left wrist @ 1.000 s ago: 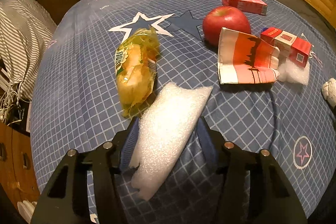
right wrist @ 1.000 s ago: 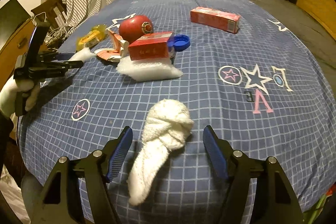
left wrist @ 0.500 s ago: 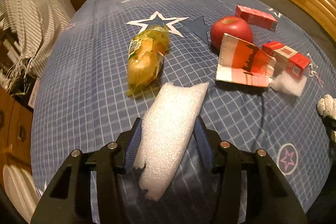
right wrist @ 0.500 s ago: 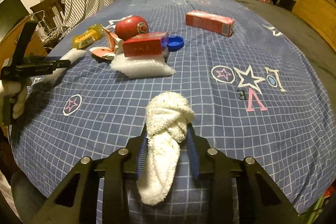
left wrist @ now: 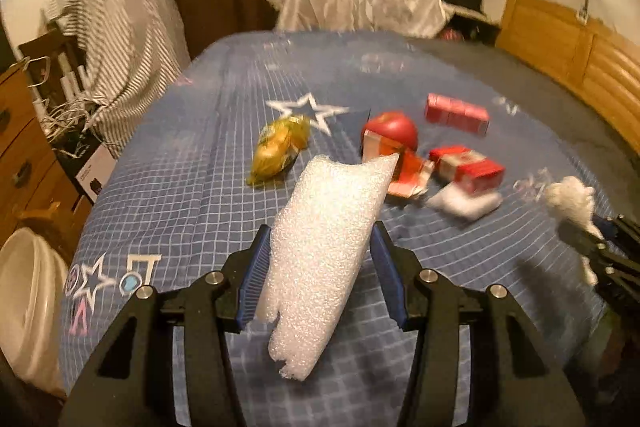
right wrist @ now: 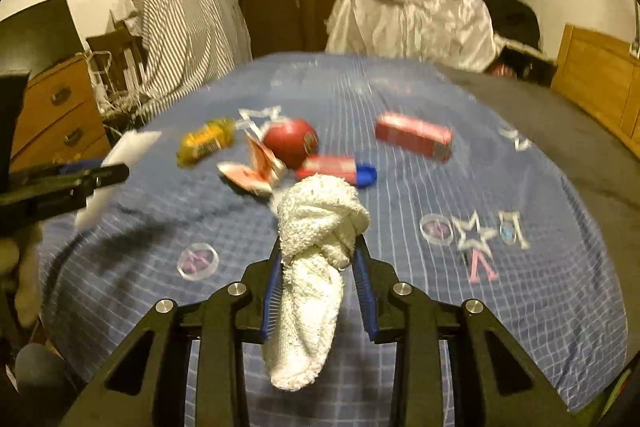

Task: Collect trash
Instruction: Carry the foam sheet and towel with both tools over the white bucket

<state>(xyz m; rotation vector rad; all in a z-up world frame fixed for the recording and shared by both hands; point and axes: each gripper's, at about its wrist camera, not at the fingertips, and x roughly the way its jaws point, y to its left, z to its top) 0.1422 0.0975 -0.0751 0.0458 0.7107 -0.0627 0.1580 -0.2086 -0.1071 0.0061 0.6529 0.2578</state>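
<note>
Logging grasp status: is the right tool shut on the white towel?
Shut: the right tool has both blue pads pressed against the knotted white terry towel, held above the bed.

Both our grippers are clamping and hanging above the bed.

We are keeping our left gripper (left wrist: 320, 267) level, its blue pads (left wrist: 253, 279) pressing in from both sides on a foam strip (left wrist: 324, 251); from the right wrist view it is reaching in sideways from the left. We are holding our right gripper (right wrist: 318, 287) pointed forward, its pads (right wrist: 363, 287) squeezing a knotted white towel (right wrist: 316, 247).
</note>
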